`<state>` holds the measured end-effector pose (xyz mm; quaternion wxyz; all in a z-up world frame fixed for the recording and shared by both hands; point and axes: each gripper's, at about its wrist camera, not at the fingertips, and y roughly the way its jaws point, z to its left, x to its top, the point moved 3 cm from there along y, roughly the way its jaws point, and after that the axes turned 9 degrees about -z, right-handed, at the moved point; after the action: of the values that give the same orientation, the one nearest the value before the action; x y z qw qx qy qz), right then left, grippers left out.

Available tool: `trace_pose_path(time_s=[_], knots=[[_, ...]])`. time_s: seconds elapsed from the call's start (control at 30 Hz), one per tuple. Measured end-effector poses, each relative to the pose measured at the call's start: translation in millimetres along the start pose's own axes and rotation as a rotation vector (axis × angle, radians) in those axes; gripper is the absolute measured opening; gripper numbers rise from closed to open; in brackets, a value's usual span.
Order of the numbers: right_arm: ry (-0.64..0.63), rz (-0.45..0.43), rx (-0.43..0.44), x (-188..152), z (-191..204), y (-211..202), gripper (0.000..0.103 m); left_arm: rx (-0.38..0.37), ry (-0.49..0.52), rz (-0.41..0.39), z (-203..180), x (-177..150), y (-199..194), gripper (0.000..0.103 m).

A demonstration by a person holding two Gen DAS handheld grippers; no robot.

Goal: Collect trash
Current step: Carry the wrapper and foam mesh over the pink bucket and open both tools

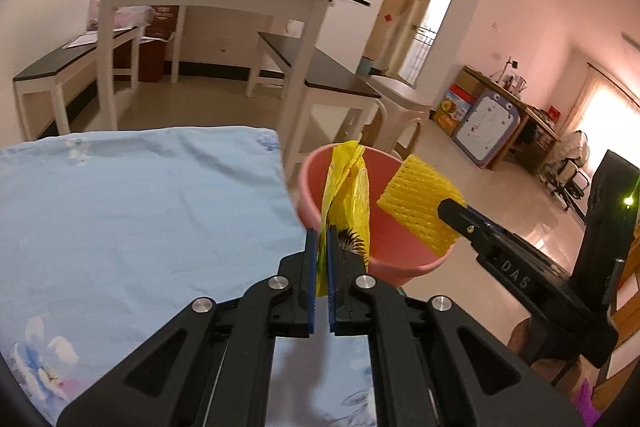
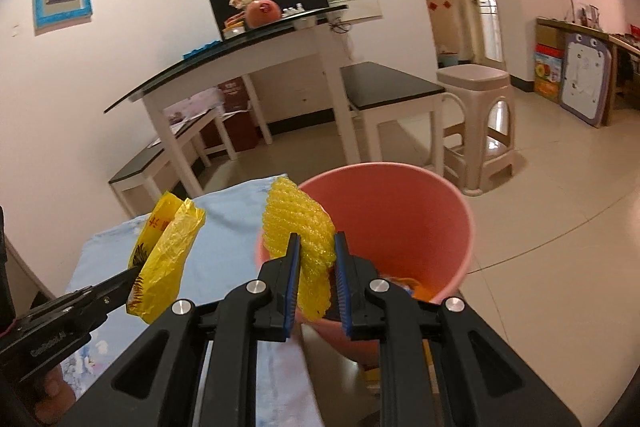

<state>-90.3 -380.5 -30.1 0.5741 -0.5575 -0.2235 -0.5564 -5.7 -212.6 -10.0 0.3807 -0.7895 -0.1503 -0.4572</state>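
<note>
My left gripper (image 1: pixel 322 231) is shut on a crumpled yellow plastic bag (image 1: pixel 352 187), which stands up in front of the near rim of a pink bin (image 1: pixel 400 255). In the right wrist view the same bag (image 2: pixel 168 247) hangs from the left gripper (image 2: pixel 136 270) over the blue cloth, left of the bin (image 2: pixel 420 219). My right gripper (image 2: pixel 317 247) is shut on a yellow foam net (image 2: pixel 296 223) at the bin's left rim. From the left wrist view, the foam net (image 1: pixel 420 207) sits over the bin's right side in the right gripper (image 1: pixel 450 209). Some orange trash (image 2: pixel 420 291) lies inside the bin.
A light blue floral cloth (image 1: pixel 140 207) covers the surface under both grippers. Beyond stands a white table with a dark glass top (image 2: pixel 240 59) and two dark-topped benches (image 2: pixel 392 83). A beige plastic stool (image 2: pixel 476 123) stands behind the bin on the tiled floor.
</note>
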Motion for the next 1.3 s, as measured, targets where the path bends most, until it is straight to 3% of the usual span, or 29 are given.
trace_pose_path(time_s=[0.43, 0.87, 0.93, 1.0, 1.03, 1.3], knots=[[0.040, 0.048, -0.072, -6.8, -42.8, 22.5, 0.017, -0.025, 0.068, 0.038, -35.9, 0.8, 57.7, 0.004], [0.049, 0.073, -0.086, -7.5, -52.7, 46.0, 0.021, -0.007, 0.068, 0.072, -38.5, -10.3, 83.1, 0.004], [0.050, 0.076, -0.081, -8.6, -51.7, 47.8, 0.023, -0.005, 0.075, 0.075, -38.9, -9.6, 85.3, 0.009], [0.048, 0.080, -0.085, -9.8, -51.4, 49.4, 0.038, -0.002, 0.075, 0.079, -40.9, -9.5, 85.8, 0.028], [0.049, 0.080, -0.083, -10.1, -51.8, 49.7, 0.042, -0.007, 0.069, 0.080, -40.6, -9.1, 85.9, 0.031], [0.050, 0.075, -0.083, -9.1, -51.8, 52.5, 0.046, -0.007, 0.072, 0.067, -41.3, -6.9, 80.8, 0.034]])
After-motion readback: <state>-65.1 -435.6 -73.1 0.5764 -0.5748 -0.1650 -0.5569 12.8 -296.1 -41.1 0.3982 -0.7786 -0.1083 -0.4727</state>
